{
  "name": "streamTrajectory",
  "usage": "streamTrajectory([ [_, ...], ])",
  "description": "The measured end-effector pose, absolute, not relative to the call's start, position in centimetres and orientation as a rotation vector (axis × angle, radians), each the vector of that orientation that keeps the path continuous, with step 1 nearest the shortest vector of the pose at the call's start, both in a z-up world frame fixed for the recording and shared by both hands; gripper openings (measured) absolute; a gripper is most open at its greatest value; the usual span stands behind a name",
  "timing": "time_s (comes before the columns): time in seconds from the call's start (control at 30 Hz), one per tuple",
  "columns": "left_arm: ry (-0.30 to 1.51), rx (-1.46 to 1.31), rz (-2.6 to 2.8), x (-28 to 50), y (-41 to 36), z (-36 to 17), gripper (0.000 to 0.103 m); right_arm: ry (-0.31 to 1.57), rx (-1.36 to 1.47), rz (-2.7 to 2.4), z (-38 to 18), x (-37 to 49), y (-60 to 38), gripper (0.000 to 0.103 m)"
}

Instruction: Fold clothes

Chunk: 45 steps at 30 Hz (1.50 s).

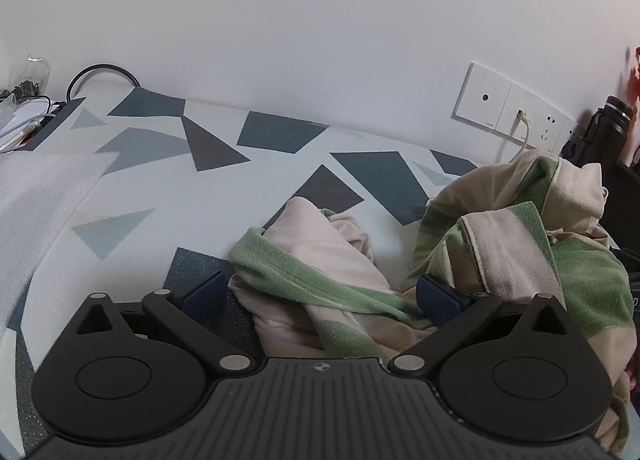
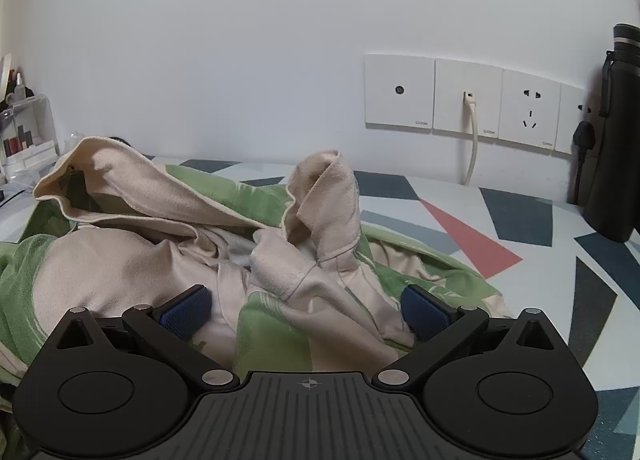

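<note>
The garment [image 1: 500, 244], a crumpled green-and-beige piece, lies heaped on the tabletop [image 1: 224, 196] right in front of both grippers. Seen from the left wrist, a twisted sleeve-like part runs between the spread fingers of the left gripper [image 1: 322, 296]; the jaws stand wide apart, the cloth lies loosely between them and neither blue pad [image 1: 438, 298] visibly presses it. The bulk of the garment rises ahead and to the right of this gripper. Seen from the right wrist, the right gripper [image 2: 306, 306] is likewise wide open, its blue pads [image 2: 186, 308] resting at either side of a beige fold without pinching it; the garment [image 2: 168, 220] spreads ahead and to its left, with an upright beige peak straight ahead.

The tabletop carries a pale covering printed with grey, dark blue and, ahead-right of the right gripper, one red angular patch [image 2: 468, 236]. A plain white wall [image 2: 240, 40] stands beyond it, with a row of wall sockets [image 2: 468, 100] ahead-right; a pale cable [image 2: 472, 140] is plugged into one. A tall black bottle [image 2: 618, 132] stands far right. A sheet of white foam [image 1: 36, 200] lies to the left of the left gripper. Far left of the right gripper a clear organiser [image 2: 28, 132] holds small items too small to identify
</note>
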<state>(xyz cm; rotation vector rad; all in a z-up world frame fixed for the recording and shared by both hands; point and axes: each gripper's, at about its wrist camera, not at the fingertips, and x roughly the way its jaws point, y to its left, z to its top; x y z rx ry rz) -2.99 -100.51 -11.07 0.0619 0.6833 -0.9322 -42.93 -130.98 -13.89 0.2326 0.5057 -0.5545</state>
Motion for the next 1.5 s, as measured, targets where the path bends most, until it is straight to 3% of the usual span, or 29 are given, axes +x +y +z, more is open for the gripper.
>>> streamTrajectory([
  [0.33, 0.687, 0.029, -0.945, -2.7, -100.1, -11.1, 0.103, 0.483, 0.303, -0.515, -13.8, -44.1, -132.3, 0.102],
  [0.57, 0.685, 0.043, -0.94, -2.9, -100.3, -11.1, 0.103, 0.302, 0.453, -0.766, -13.2, -48.0, -135.8, 0.102],
  [0.73, 0.683, 0.061, -0.934, -3.0, -100.6, -11.1, 0.103, 0.268, 0.331, -0.86, -12.9, -47.7, -134.5, 0.102],
  [1.2, 0.695, -0.002, -0.965, -2.4, -99.8, -11.1, 0.103, 0.409, 0.395, -0.787, -14.7, -45.2, -134.8, 0.102],
  [1.5, 0.746, -0.23, -1.043, 0.0, -97.6, -11.6, 0.103, 0.43, 0.424, -0.783, -14.9, -45.1, -135.1, 0.102],
])
